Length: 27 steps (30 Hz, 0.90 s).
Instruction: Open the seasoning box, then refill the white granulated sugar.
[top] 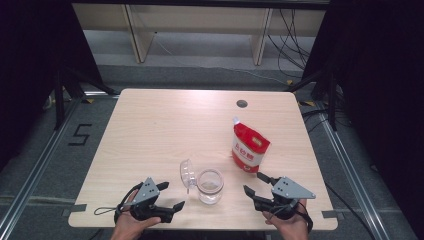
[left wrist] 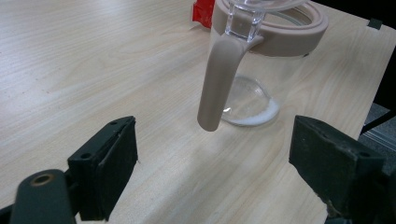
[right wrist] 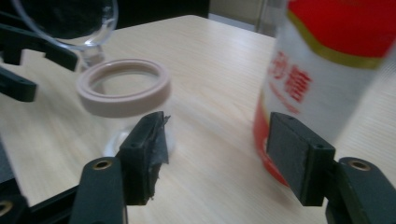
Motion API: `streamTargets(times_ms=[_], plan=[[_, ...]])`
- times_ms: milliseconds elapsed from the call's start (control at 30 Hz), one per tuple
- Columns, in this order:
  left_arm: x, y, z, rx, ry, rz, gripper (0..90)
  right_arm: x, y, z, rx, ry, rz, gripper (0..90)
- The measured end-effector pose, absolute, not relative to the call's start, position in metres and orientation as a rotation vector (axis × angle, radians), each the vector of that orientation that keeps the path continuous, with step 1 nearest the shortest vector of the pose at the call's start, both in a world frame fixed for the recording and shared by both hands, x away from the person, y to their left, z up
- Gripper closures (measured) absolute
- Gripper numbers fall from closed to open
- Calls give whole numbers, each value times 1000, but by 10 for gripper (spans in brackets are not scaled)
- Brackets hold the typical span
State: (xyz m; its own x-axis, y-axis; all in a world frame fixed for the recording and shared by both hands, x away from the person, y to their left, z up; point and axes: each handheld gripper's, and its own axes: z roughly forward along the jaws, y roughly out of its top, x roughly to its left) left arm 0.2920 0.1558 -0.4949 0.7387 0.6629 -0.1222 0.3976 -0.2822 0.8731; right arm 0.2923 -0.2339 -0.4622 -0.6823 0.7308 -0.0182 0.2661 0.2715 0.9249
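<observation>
Left gripper (top: 171, 196) and right gripper (top: 253, 183) flank the jar (top: 210, 186); jaws spread, empty.

I see my left gripper (top: 172, 195) low at the near left, held in the left hand (top: 131, 223) that comes in from the bottom edge, its jaws spread wide and pointing right. My right gripper (top: 254, 182) sits at the near right in the right hand (top: 288, 222), jaws parted too and aimed up and left (each carries its grey three-cornered plate on top). In both gripper views I see the black jaws (left wrist: 103, 163) standing well apart, nothing between them.
</observation>
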Motion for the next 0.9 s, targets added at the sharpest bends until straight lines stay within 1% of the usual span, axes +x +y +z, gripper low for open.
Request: streamTargets(times_ms=[33, 67, 133, 200, 267, 367, 467, 500, 733, 800, 833, 900], plan=[[292, 155, -495, 1903, 824, 326, 151, 293, -236, -463, 926, 2075, 1391, 338], [293, 156, -495, 1915, 795, 336, 151, 293, -238, -464, 946, 2067, 1375, 322], [292, 156, -495, 1906, 821, 332, 151, 296, -243, -466, 970, 2043, 1376, 291], [292, 155, -496, 1905, 816, 322, 151, 299, -247, -468, 970, 2030, 1360, 284], [292, 154, -496, 1902, 809, 322, 152, 299, -250, -469, 999, 2027, 1349, 252], [292, 154, -495, 1901, 824, 326, 152, 301, -253, -470, 1007, 2010, 1336, 244], [294, 155, -496, 1913, 802, 326, 152, 302, -254, -471, 1031, 1994, 1333, 220], [293, 155, -497, 1905, 824, 311, 151, 305, -253, -474, 1054, 1983, 1349, 202], [292, 157, -498, 1895, 829, 327, 151, 321, -251, -478, 1028, 1968, 1346, 175], [293, 157, -497, 1899, 825, 332, 151, 323, -250, -479, 1030, 1970, 1350, 175], [291, 157, -497, 1904, 818, 340, 151, 328, -248, -480, 997, 1983, 1338, 192], [291, 157, -497, 1907, 811, 335, 151, 336, -246, -482, 996, 1973, 1347, 189]])
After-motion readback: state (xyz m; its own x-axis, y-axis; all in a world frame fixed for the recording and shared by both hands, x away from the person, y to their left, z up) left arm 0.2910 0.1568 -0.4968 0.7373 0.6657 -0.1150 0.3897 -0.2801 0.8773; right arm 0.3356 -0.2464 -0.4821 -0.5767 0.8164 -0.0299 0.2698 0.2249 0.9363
